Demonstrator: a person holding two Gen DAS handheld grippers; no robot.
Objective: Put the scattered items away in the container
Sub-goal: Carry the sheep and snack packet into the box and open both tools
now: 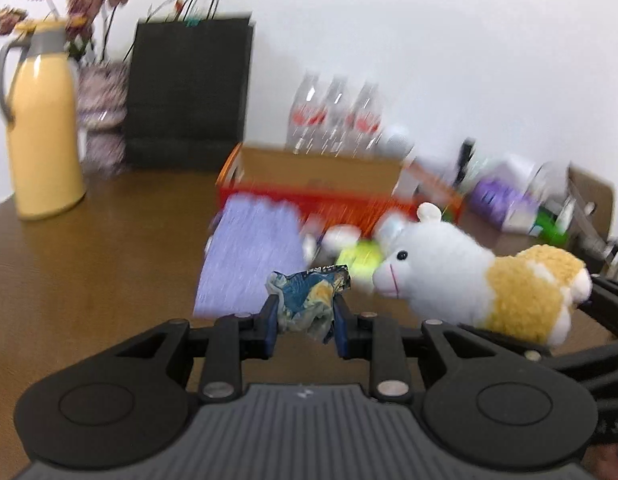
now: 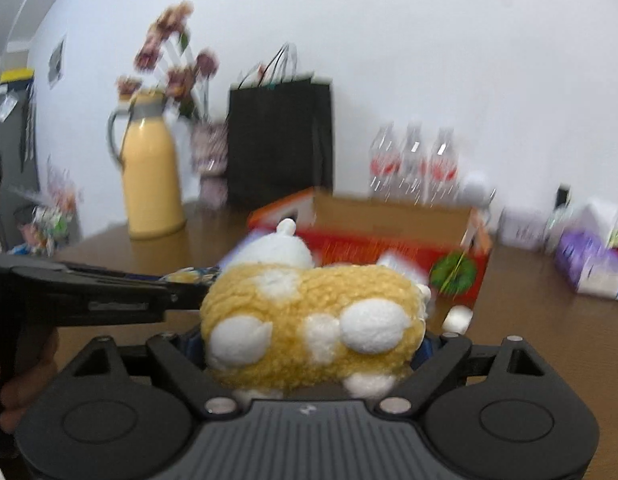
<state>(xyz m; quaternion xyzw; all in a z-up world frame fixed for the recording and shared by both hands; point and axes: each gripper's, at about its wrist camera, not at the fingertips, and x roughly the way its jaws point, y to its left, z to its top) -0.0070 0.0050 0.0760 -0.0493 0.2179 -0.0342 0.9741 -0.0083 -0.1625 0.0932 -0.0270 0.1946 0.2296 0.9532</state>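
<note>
Mid-task: left gripper (image 1: 305, 320) clamped on crumpled wrapper (image 1: 309, 300), right gripper (image 2: 315, 346) clamped on plush toy (image 2: 313, 320), both carried at frame centre, short of the cardboard box (image 1: 329, 176), neither dropped in yet.

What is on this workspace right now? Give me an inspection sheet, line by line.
Surface: brown wooden table.
Job's things: open cardboard box with red front; crumpled blue-yellow wrapper; white-and-yellow plush toy; purple cloth lying before the box.
Clutter: yellow jug, black paper bag, three clear bottles, flower vase, purple packets.
Grippers: left gripper shut on the wrapper; right gripper clasps the plush toy's body.
Cables: nothing seen.
Surroundings: plain white wall.
</note>
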